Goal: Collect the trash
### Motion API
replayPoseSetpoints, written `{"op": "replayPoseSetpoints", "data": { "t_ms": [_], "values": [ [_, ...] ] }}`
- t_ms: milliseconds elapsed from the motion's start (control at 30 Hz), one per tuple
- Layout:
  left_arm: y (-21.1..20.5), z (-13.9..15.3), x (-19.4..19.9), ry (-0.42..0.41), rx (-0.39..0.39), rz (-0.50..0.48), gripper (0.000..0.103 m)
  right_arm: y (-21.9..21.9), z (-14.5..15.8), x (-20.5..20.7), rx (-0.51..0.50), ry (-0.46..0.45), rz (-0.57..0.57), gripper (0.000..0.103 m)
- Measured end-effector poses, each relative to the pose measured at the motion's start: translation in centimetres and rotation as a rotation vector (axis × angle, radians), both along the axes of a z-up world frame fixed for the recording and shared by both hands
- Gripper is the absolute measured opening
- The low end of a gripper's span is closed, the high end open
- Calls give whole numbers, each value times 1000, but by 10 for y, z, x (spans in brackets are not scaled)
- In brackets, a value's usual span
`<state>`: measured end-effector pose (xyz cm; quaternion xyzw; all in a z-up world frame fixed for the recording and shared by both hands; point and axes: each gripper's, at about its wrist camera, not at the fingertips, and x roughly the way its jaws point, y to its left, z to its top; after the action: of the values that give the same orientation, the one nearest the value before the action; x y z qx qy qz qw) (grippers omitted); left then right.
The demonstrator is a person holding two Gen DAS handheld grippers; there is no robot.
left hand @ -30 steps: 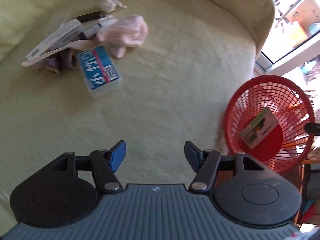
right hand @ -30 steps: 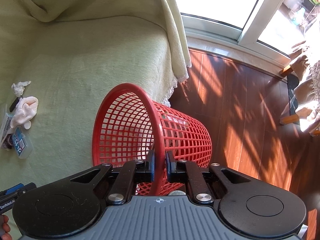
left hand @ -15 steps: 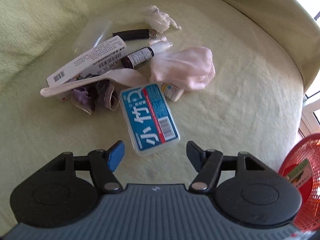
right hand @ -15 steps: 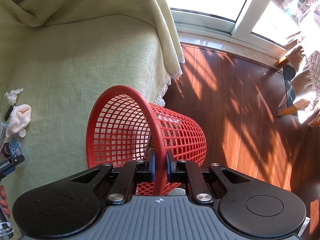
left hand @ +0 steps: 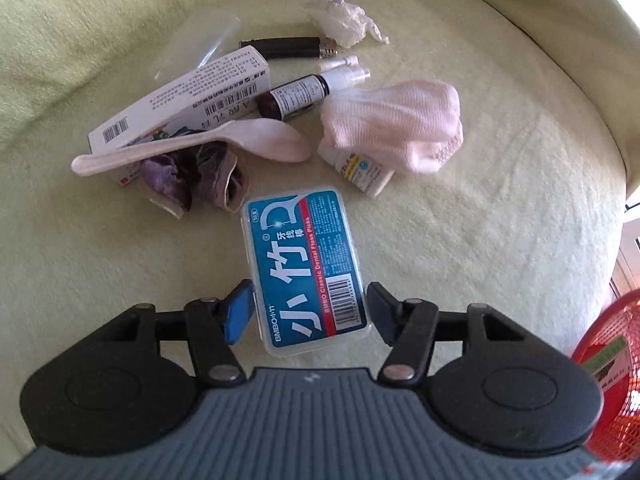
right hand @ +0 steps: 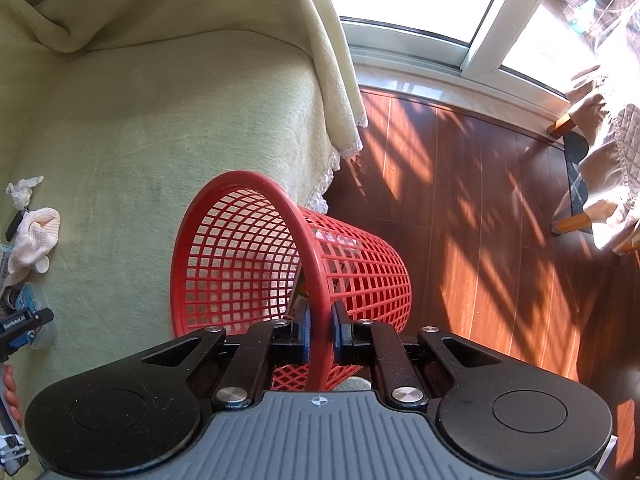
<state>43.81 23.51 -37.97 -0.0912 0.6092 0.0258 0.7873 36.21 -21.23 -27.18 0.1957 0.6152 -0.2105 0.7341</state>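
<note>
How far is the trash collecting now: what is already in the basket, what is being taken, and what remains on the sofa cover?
Done: one small carton lies in the red basket, which the right gripper grips by its rim. In hand: the open left gripper straddles the blue floss pick box, not yet closed. Left: the white box, spoon, spray bottle, pink cloth, crumpled tissue, lighter and others.

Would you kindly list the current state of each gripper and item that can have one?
left gripper: open, jaws either side of the floss pick box, not closed.
right gripper: shut on the red basket rim.
floss pick box: lid closed, flat on the sofa cover.
red basket: tilted, a carton inside.
spray bottle: lying down.
white carton: lying flat.
tissue: crumpled.
</note>
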Motion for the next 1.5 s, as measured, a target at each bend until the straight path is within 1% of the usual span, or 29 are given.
{"op": "replayPoseSetpoints", "data": {
  "t_ms": [33,67,267,433,533,667,733,800,900,967,1067,1333,1400,1500],
  "values": [
    [-2,2,-7,6,-3,-15,57,0,0,0,0,0,3,7],
    [-4,4,-14,12,-10,-28,54,0,0,0,0,0,4,7],
    [-30,22,-55,36,-87,-93,54,2,-1,2,0,1,30,7],
    [-51,35,-76,41,-149,-129,54,3,-2,2,2,0,64,8],
    [-76,51,-81,19,-204,-183,53,1,-3,1,7,0,73,8],
    [-124,69,-82,-21,-296,-254,53,0,-3,2,17,-2,91,8],
    [-146,74,-79,-37,-344,-272,53,0,-2,4,19,-4,104,8],
    [-164,81,-79,-36,-390,-283,54,0,-2,5,22,-6,111,8],
    [-175,83,-81,-36,-384,-277,55,-2,-2,5,32,-9,123,8],
    [-174,84,-84,-36,-376,-272,61,-3,-2,6,38,-10,134,8],
    [-167,84,-88,-30,-344,-246,62,-4,-3,7,37,-11,150,8],
    [-127,94,-108,-23,-255,-130,62,-12,-6,9,46,-6,166,8],
    [-116,94,-111,-10,-224,-100,62,-13,-6,10,44,-4,173,8],
    [-101,90,-116,9,-203,-62,62,-14,-7,10,45,0,171,8]
  ]
}}
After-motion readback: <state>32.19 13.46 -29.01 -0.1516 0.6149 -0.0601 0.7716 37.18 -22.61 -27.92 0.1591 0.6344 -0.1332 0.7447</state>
